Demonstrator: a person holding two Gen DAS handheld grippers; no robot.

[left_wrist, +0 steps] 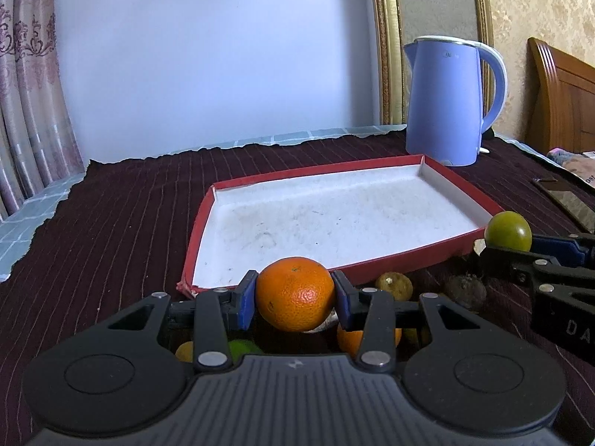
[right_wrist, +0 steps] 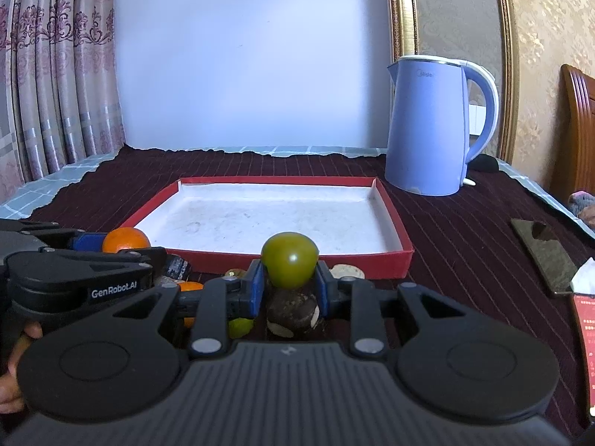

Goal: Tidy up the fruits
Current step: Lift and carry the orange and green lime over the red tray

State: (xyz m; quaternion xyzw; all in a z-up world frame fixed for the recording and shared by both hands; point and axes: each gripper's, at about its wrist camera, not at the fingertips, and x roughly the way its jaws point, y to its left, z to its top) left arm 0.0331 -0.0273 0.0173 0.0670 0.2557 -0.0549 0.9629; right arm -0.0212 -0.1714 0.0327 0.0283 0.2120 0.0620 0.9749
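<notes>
My left gripper (left_wrist: 295, 297) is shut on an orange (left_wrist: 295, 293), held just short of the near rim of the red tray (left_wrist: 405, 260), whose white floor is bare. My right gripper (right_wrist: 290, 278) is shut on a green round fruit (right_wrist: 290, 258), also in front of the red tray (right_wrist: 297, 258). In the left wrist view the right gripper (left_wrist: 483, 249) shows at the right with the green fruit (left_wrist: 507, 231). In the right wrist view the left gripper (right_wrist: 111, 247) shows at the left with the orange (right_wrist: 125, 244). Below both lie loose fruits: a second orange (left_wrist: 349, 340), a brown one (right_wrist: 292, 312), a yellow-green one (right_wrist: 240, 327).
A blue electric kettle (right_wrist: 427, 126) stands behind the tray's far right corner. A dark phone (right_wrist: 543, 252) and a red box (right_wrist: 585, 330) lie at the right. A dark striped cloth (left_wrist: 111, 215) covers the table. A hand (right_wrist: 15, 368) holds the left gripper's handle.
</notes>
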